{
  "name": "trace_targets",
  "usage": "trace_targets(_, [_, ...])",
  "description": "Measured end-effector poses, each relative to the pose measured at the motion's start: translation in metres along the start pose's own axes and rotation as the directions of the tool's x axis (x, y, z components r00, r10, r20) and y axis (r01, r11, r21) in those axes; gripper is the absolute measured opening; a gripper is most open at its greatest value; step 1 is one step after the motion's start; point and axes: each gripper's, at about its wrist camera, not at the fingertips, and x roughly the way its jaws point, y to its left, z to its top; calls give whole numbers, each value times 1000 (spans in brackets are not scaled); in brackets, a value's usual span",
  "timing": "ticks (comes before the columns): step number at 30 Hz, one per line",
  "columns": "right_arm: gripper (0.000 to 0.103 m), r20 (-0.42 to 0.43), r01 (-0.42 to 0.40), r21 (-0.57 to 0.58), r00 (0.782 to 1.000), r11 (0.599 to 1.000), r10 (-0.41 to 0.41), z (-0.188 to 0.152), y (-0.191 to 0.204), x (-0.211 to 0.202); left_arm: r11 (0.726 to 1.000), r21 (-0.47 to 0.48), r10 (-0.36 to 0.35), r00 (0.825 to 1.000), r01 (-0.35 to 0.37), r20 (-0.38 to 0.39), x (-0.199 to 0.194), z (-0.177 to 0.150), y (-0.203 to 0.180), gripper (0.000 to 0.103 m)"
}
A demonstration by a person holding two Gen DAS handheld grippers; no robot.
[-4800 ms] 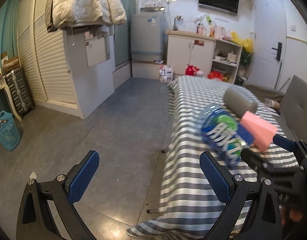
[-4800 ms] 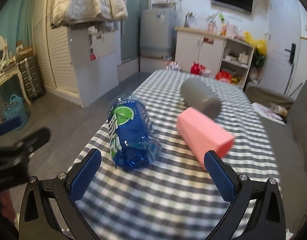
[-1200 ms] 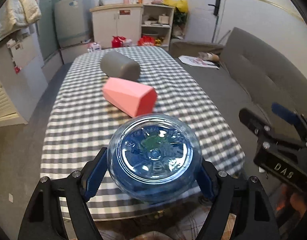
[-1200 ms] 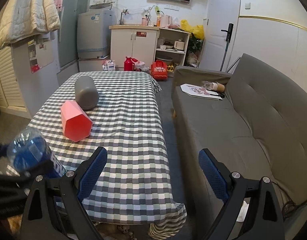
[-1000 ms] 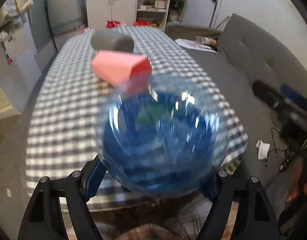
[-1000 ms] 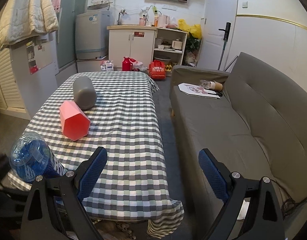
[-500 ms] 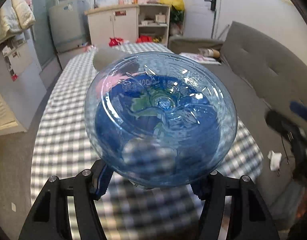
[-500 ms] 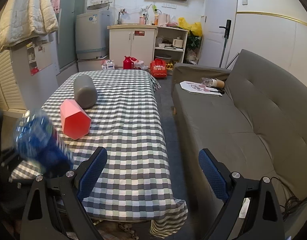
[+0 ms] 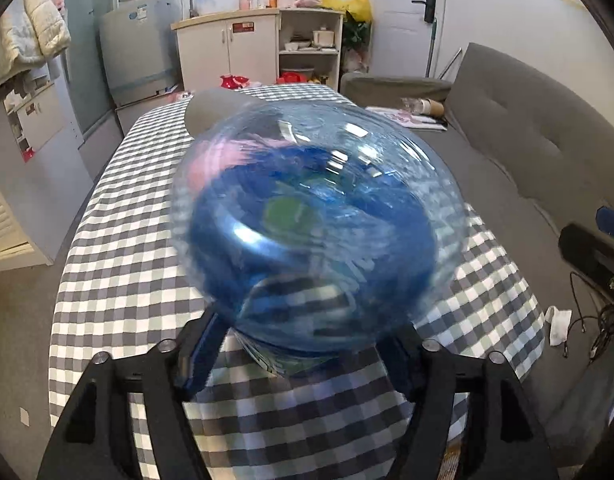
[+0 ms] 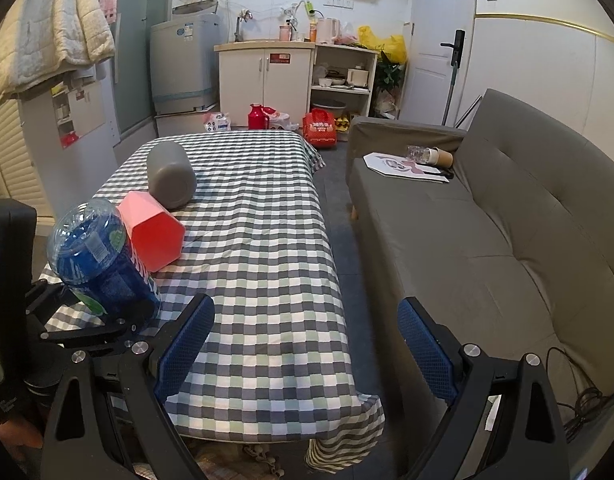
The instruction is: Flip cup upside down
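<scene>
Since a moment ago, the blue plastic cup has tipped further in the left gripper, so its clear rounded base now fills most of the left wrist view and looks blurred with motion. Both blue-padded fingers of that gripper are closed against the cup's sides, holding it above the near end of the checked tablecloth. From the right wrist view, the cup is tilted, base uppermost and leaning away from the camera, with its blue label and a green lime picture showing; it sits just in front of the pink cup, over the near left corner of the tablecloth.

On the tablecloth, a pink hexagonal cup lies on its side, touching or nearly touching a grey cup that also lies on its side, further from the camera. In the left wrist view, only the grey cup's top edge shows above the blue cup.

The right gripper is empty, its two blue-padded fingers spread wide apart, hanging past the near right edge of the tablecloth. Right of the tablecloth stands a grey sofa, with papers on its far seat. Beyond the tablecloth's far end is a white cabinet.
</scene>
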Motion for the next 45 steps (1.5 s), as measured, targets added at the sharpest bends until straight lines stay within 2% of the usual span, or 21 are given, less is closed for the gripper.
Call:
trace_targets(5, [93, 18, -8, 9, 1000, 1000, 8, 2, -4, -10, 999, 40, 19, 999, -17, -41, -6, -10, -9, 85])
trace_targets(10, [93, 39, -18, 14, 999, 1000, 18, 4, -5, -26, 997, 72, -10, 998, 15, -63, -22, -24, -14, 85])
trace_targets(14, [93, 60, -33, 27, 998, 999, 31, 4, -6, -41, 998, 46, -49, 997, 51, -53, -45, -36, -6, 85])
trace_targets(21, [93, 95, -79, 60, 993, 995, 73, 5, -4, -62, 996, -49, -74, 994, 78, 77, -89, -30, 20, 85])
trace_targets(25, [93, 99, -112, 74, 990, 991, 105, 1, 1, -66, 992, -83, -74, 975, 93, 210, -120, -24, 31, 85])
trace_targets(29, [93, 125, -149, 81, 983, 986, 138, -4, 7, -69, 988, -142, -10, 950, 57, 312, -141, -24, 47, 85])
trace_targets(32, [93, 144, -167, 66, 977, 984, 157, -9, 14, -69, 982, -187, 50, 935, 18, 350, -148, -29, 60, 96])
trace_targets(34, [96, 162, -169, 46, 974, 985, 159, -14, 20, -69, 980, -197, 103, 926, -32, 362, -152, -33, 64, 98])
trace_targets(36, [103, 173, -169, 38, 972, 985, 160, -18, 25, -69, 980, -187, 134, 924, -70, 357, -151, -37, 64, 103])
trace_targets(39, [103, 185, -180, 40, 968, 983, 170, -21, 28, -67, 980, -164, 164, 920, -111, 357, -145, -40, 64, 103])
trace_targets(45, [103, 154, -176, 33, 974, 984, 169, -28, 33, -55, 975, -187, 176, 922, -117, 344, -139, -43, 70, 103])
